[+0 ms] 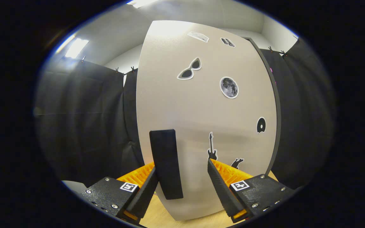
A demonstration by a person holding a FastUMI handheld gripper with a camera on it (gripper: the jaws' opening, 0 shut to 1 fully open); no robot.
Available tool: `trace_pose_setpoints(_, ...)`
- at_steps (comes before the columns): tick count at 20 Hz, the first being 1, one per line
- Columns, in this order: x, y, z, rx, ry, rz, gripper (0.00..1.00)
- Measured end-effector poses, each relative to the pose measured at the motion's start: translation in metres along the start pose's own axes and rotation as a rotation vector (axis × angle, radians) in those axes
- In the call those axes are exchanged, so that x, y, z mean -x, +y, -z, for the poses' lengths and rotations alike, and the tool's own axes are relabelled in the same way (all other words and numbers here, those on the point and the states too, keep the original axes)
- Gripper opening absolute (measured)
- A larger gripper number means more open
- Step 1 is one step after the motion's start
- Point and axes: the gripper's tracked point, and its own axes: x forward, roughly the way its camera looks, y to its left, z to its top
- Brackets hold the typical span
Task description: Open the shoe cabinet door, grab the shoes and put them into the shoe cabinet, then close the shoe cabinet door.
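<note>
- While the shoe cabinet door (201, 104) looks closed, the step in hand is judged to be opening it, the first part of the task; no shoes are visible.
- One black handle (166, 164) stands upright on the door's lower left part, and serves as the landmark.
- The gripper (182, 182) is spread wide around that handle: the left finger (146, 190) sits just beside or touching it, I cannot tell which, and the right finger (223, 190) stands well apart from it to the right.
- To do this well, shift the gripper left so the handle sits centred, close both fingers squarely on it, then pull along the door's swing, not straight back.
- Count: one door, one handle, two fingers.
- Seven stickers (229, 87) lie above and right of the handle, among them sunglasses, a moon and a guitar.
</note>
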Motion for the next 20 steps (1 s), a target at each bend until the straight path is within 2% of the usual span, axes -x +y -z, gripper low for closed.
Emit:
trace_pose_setpoints(17,-0.091,0.031,-0.002,0.045,-0.021,0.073,0.89)
trace_pose_setpoints(20,-0.098,0.033,0.001,0.093,-0.028,0.100,0.89)
